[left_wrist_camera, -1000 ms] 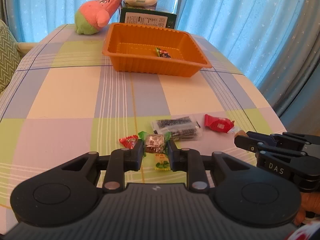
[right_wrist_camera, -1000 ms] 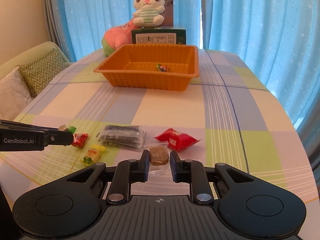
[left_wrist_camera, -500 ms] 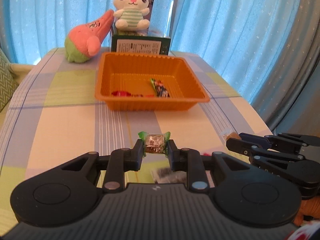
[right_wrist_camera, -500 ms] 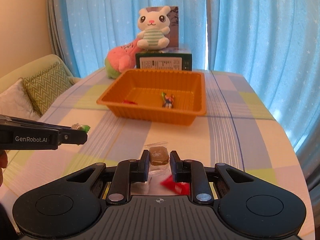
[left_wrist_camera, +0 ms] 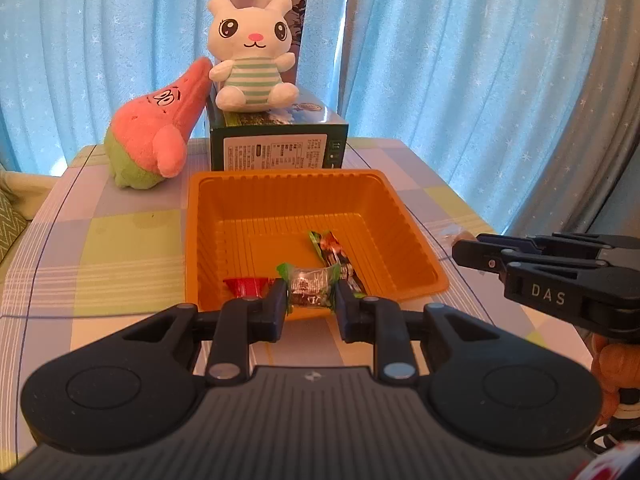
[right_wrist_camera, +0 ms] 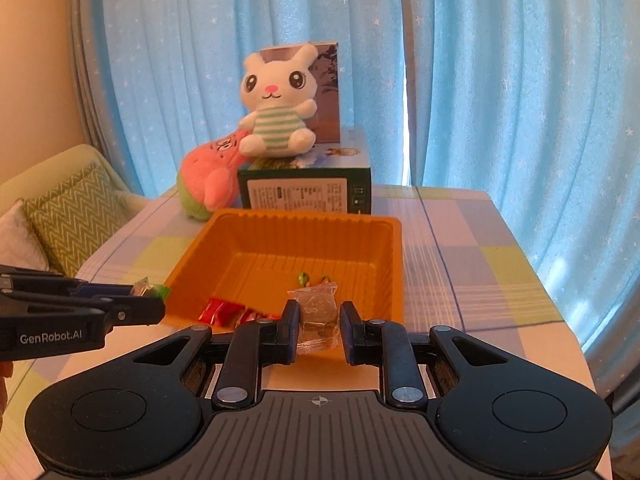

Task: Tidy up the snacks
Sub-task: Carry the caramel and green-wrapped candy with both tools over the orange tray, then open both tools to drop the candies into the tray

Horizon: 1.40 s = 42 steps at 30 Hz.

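Observation:
An orange tray (left_wrist_camera: 408, 232) (right_wrist_camera: 224, 240) sits on the checked tablecloth and holds a red snack (left_wrist_camera: 246, 285) (right_wrist_camera: 218, 309) and a dark green-ended snack (left_wrist_camera: 330, 246). My left gripper (left_wrist_camera: 311, 295) is shut on a silver candy with green twisted ends (left_wrist_camera: 310, 282), held above the tray's near rim. My right gripper (right_wrist_camera: 319, 322) is shut on a brown cookie in a clear wrapper (right_wrist_camera: 317, 310), also above the tray's near rim, to the right of the left one.
Behind the tray stands a dark green box (left_wrist_camera: 276, 144) (right_wrist_camera: 306, 190) with a white bunny plush (left_wrist_camera: 252, 52) on top. A pink star plush (left_wrist_camera: 160, 128) lies to its left. Blue curtains hang behind. A sofa with a zigzag cushion (right_wrist_camera: 68, 216) is at left.
Both grippers have lifted their snacks off the table and moved forward to the near rim of the tray. The snacks left on the table have dropped out of sight.

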Each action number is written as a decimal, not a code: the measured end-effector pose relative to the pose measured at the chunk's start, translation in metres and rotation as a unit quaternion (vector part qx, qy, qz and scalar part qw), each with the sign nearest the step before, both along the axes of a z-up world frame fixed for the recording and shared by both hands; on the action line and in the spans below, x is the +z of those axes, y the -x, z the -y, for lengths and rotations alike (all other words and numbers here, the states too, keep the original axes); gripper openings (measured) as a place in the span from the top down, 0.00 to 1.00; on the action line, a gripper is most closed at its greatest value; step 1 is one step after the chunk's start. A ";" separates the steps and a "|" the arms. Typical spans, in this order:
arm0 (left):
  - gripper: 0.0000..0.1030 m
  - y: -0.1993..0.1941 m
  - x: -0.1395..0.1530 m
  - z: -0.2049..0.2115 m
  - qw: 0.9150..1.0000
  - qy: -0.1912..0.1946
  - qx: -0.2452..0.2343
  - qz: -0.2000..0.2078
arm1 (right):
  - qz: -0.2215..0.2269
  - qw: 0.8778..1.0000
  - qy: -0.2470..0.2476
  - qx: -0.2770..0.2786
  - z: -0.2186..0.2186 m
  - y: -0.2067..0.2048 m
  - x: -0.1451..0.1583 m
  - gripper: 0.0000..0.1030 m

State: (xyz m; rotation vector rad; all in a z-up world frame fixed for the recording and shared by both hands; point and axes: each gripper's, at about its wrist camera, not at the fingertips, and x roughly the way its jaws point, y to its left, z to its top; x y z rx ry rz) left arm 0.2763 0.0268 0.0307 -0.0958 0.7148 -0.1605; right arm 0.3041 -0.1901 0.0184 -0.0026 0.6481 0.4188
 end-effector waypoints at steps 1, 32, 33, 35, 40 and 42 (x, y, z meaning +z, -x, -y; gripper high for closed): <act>0.78 -0.008 -0.001 -0.002 1.000 0.003 0.000 -0.001 | -0.003 1.000 -0.001 -0.002 0.000 -0.006 0.000 0.79; 0.56 -0.065 -0.031 -0.036 0.998 0.047 0.034 -0.033 | -0.066 0.996 -0.040 -0.052 -0.001 -0.076 -0.026 0.79; 0.56 -0.064 -0.030 -0.036 0.998 0.047 0.035 -0.031 | -0.065 0.996 -0.041 -0.052 -0.001 -0.077 -0.026 0.79; 0.56 -0.062 -0.029 -0.036 0.998 0.046 0.036 -0.028 | -0.068 0.995 -0.046 -0.052 -0.001 -0.080 -0.026 0.78; 0.56 -0.050 -0.028 -0.034 0.998 0.041 0.035 -0.026 | -0.072 0.992 -0.079 -0.069 0.012 -0.077 -0.023 0.39; 0.56 -0.041 -0.029 -0.033 0.998 0.032 0.037 -0.025 | -0.071 0.992 -0.079 -0.074 0.017 -0.071 -0.021 0.39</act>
